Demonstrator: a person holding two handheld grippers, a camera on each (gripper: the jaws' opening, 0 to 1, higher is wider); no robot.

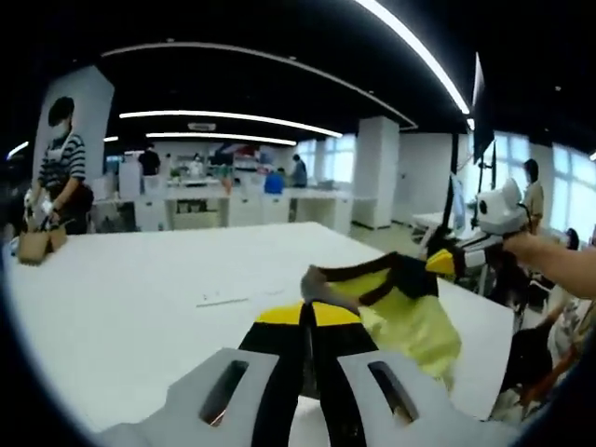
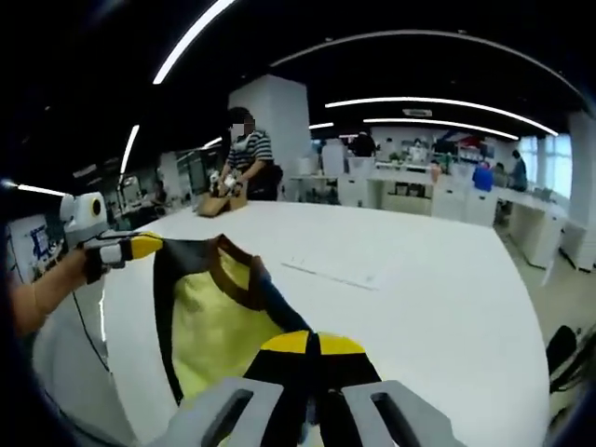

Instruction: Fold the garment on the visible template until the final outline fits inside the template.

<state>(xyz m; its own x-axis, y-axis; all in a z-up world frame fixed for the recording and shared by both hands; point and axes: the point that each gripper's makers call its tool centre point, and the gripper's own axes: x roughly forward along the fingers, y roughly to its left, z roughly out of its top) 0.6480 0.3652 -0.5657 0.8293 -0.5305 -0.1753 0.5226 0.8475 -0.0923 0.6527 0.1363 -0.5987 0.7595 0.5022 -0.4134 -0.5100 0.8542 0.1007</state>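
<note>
A yellow garment (image 1: 410, 312) with dark trim and a brown collar hangs stretched between both grippers, above the near part of the white table (image 1: 140, 307). My left gripper (image 1: 308, 307) is shut on one edge of it. My right gripper (image 1: 445, 264) comes in from the right and pinches the other end. In the right gripper view the garment (image 2: 214, 321) spreads from my right gripper (image 2: 312, 341), shut on its dark hem, to the left gripper (image 2: 149, 246), held by a hand. A faint thin marking (image 2: 335, 272) lies on the table (image 2: 438, 307).
A person in a striped shirt (image 2: 247, 154) handles a cardboard box (image 2: 219, 203) at the table's far end. The table edge (image 1: 498, 321) runs close on the right, with a monitor stand (image 1: 456, 209) and another person (image 1: 533, 191) beyond it. Desks and more people fill the background.
</note>
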